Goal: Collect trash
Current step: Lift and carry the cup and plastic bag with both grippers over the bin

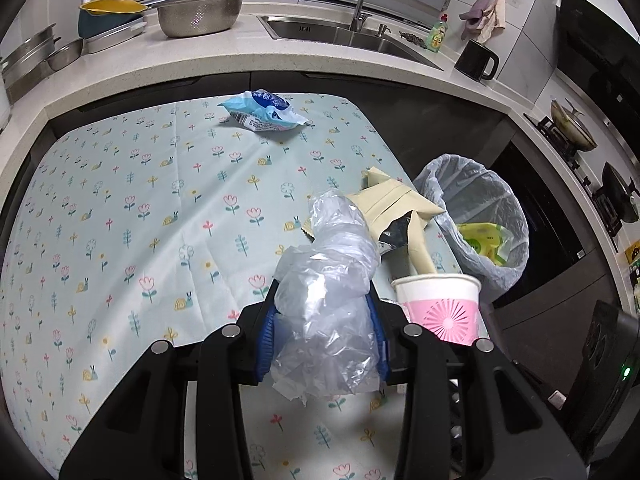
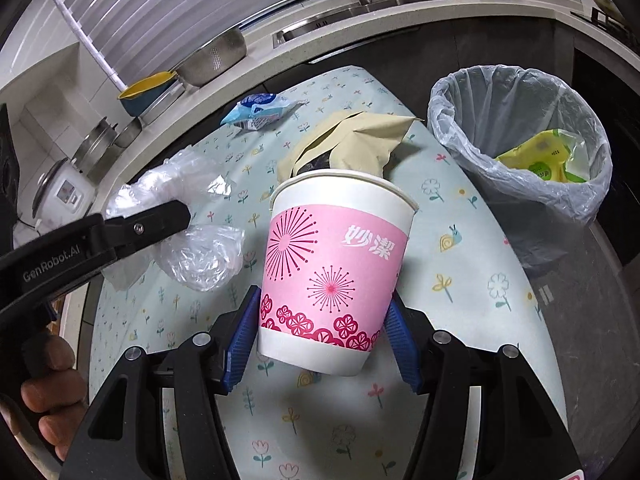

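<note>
My left gripper [image 1: 324, 336] is shut on a crumpled clear plastic bag [image 1: 332, 300] and holds it above the table; it also shows in the right wrist view [image 2: 176, 216] with the bag [image 2: 200, 256]. My right gripper [image 2: 320, 344] is shut on a pink and white paper cup [image 2: 332, 272], upright above the table; the cup also shows in the left wrist view [image 1: 444, 304]. A beige torn envelope [image 2: 352, 140] lies beyond the cup. A blue snack wrapper [image 1: 264, 112] lies at the table's far side. The lined trash bin [image 2: 520, 140] stands right of the table and holds a yellow-green packet [image 2: 544, 156].
The table carries a floral cloth [image 1: 140, 220]. A kitchen counter [image 1: 240, 56] runs behind with a steel colander [image 1: 196, 14], a sink [image 1: 352, 36], a black mug [image 1: 478, 60] and a stove [image 1: 572, 128] at right.
</note>
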{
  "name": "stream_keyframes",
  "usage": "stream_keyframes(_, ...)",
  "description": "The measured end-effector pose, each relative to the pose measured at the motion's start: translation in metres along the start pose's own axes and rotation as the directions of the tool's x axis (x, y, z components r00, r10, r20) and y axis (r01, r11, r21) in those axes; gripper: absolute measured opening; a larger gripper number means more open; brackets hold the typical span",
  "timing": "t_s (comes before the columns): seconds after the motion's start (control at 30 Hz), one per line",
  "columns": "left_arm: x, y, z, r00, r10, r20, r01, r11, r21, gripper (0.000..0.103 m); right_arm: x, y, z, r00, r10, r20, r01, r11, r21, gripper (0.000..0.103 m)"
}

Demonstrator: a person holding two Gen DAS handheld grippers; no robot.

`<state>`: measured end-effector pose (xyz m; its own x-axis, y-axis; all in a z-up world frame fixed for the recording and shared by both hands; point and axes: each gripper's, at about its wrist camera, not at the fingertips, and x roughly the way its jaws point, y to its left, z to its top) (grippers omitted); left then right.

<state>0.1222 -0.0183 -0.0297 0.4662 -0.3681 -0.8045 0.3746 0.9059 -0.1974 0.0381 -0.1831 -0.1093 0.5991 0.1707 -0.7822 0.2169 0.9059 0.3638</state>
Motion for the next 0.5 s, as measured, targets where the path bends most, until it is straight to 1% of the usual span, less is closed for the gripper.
stream_keyframes(0.27, -0.011, 0.005, -0.023, 1.0, 0.023, -0.011, -0.023, 1.0, 0.002, 0.037, 0.001, 0.003, -0.045, 0.997, 0.0, -0.071, -0.001, 1.0, -0.02, 0.058)
stream_keyframes(0.37, -0.016, 0.006, -0.028, 1.0, 0.029, -0.01, -0.029, 1.0, 0.002, 0.037, -0.007, 0.001, -0.055, 0.998, -0.004, -0.067, 0.003, 1.0, -0.017, 0.058)
stream_keyframes(0.5, -0.021, 0.004, -0.036, 1.0, 0.027, -0.014, -0.027, 1.0, 0.002, 0.037, -0.025, -0.005, -0.05, 1.0, -0.009, -0.019, 0.009, 1.0, -0.004, 0.058)
